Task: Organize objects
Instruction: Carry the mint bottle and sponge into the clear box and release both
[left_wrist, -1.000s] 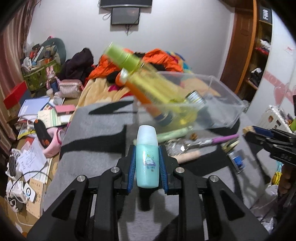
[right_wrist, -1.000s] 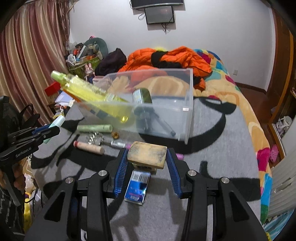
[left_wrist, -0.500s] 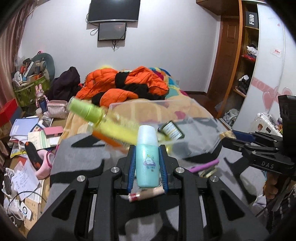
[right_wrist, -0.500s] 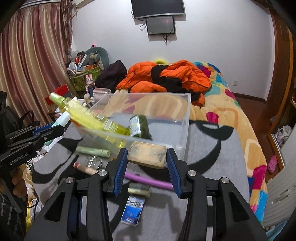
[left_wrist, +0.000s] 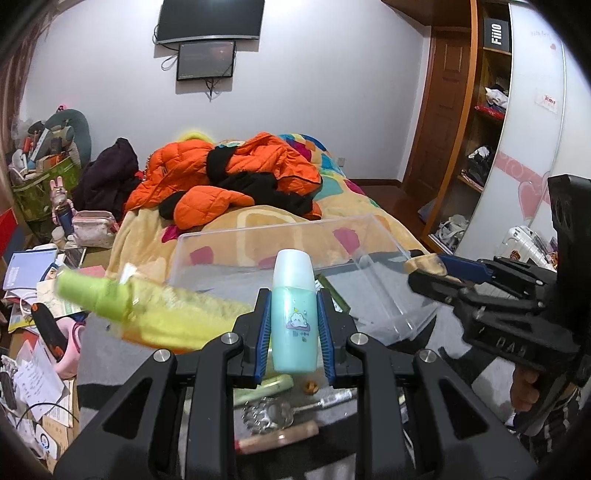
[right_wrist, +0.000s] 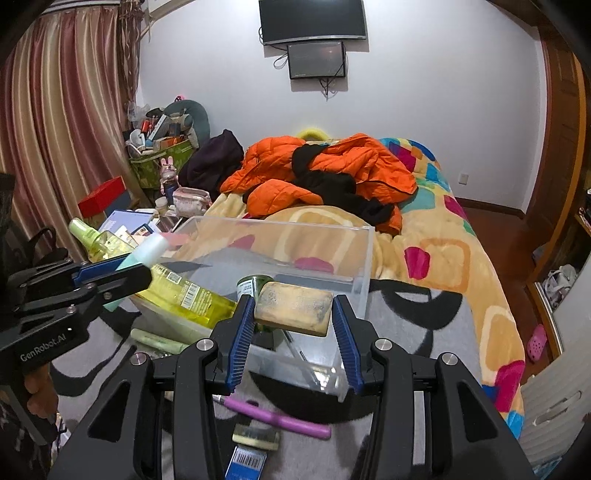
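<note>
My left gripper (left_wrist: 294, 328) is shut on a small turquoise bottle (left_wrist: 294, 314) with a pale cap, held upright above the bed. My right gripper (right_wrist: 293, 321) is shut on a tan, worn block (right_wrist: 293, 307). Both hover at the near side of a clear plastic bin (right_wrist: 325, 236) that lies on the grey blanket. A tall yellow bottle (right_wrist: 184, 291) with a green cap leans out of the bin's left side, and a dark green can (right_wrist: 255, 282) sits inside. The right gripper with its block shows at the right of the left wrist view (left_wrist: 424, 264).
Loose items lie on the blanket (right_wrist: 406, 332) before the bin: a purple pen (right_wrist: 277, 415), a blue card (right_wrist: 245, 461), a green tube (left_wrist: 264, 387), a wooden handle (left_wrist: 277, 437) and a metal piece (left_wrist: 267, 415). Orange jackets (left_wrist: 229, 173) pile behind. Clutter fills the floor at the left.
Both grippers rose and moved toward the bin with their loads; the bin and the yellow bottle now sit lower and closer in both views.
</note>
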